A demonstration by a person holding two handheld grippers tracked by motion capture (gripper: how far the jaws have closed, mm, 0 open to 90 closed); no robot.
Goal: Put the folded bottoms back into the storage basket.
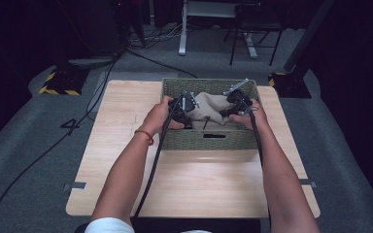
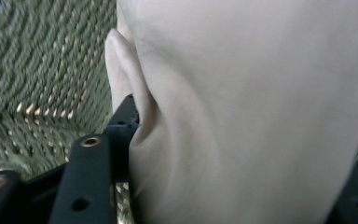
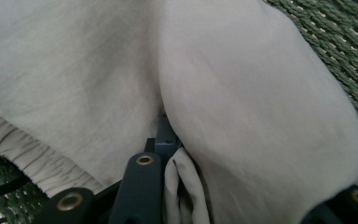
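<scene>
A beige cloth [image 1: 212,112] lies bunched inside a green woven basket [image 1: 209,141] at the far middle of the wooden table [image 1: 199,189]. My left gripper [image 1: 187,104] is pushed into the cloth's left side, and my right gripper [image 1: 235,104] into its right side. In the left gripper view the cloth [image 2: 261,102] bulges between the jaws, which stand wide apart; one black finger [image 2: 91,177] shows beside the basket wall [image 2: 42,84]. In the right gripper view the cloth [image 3: 242,93] drapes over the spread jaws, one finger [image 3: 140,186] bare, with a gathered hem [image 3: 23,149] at the left.
The basket walls [image 3: 335,37] close in tightly around both grippers. Cables trail from the grippers back along the forearms over the table's near half. Beyond the table are grey floor, cables and a chair's legs [image 1: 252,43].
</scene>
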